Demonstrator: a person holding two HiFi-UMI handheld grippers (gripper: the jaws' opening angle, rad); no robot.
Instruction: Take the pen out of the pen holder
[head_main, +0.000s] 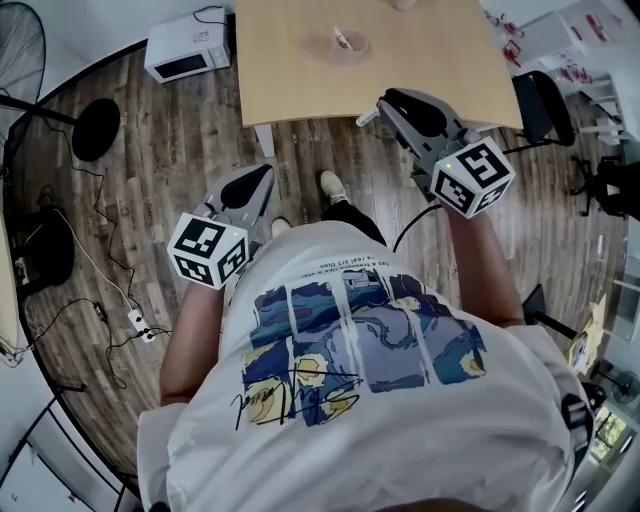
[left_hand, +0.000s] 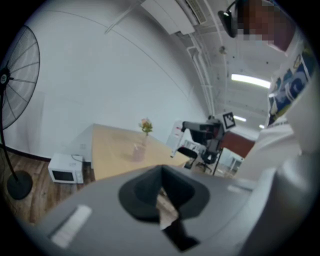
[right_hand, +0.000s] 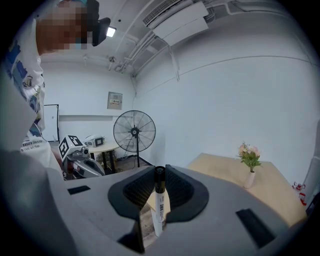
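The pen (right_hand: 158, 202) has a smooth white plastic barrel with a printed label and a black cap. The right gripper (right_hand: 160, 169) has a matt grey plastic shell and black fingers (right_hand: 181, 192) with ribbed, rubbery faces. The left gripper (left_hand: 161, 171) is the same matt grey plastic. The surface (head_main: 300, 70) is pale, smooth, matt wood. The floor (head_main: 180, 140) is darker wood planks. The shirt (head_main: 400, 420) is white printed cloth.

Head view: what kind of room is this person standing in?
Most likely an office or lab workroom: a light wooden table, a black swivel office chair beside it, and a white microwave sitting on the wood-plank floor.
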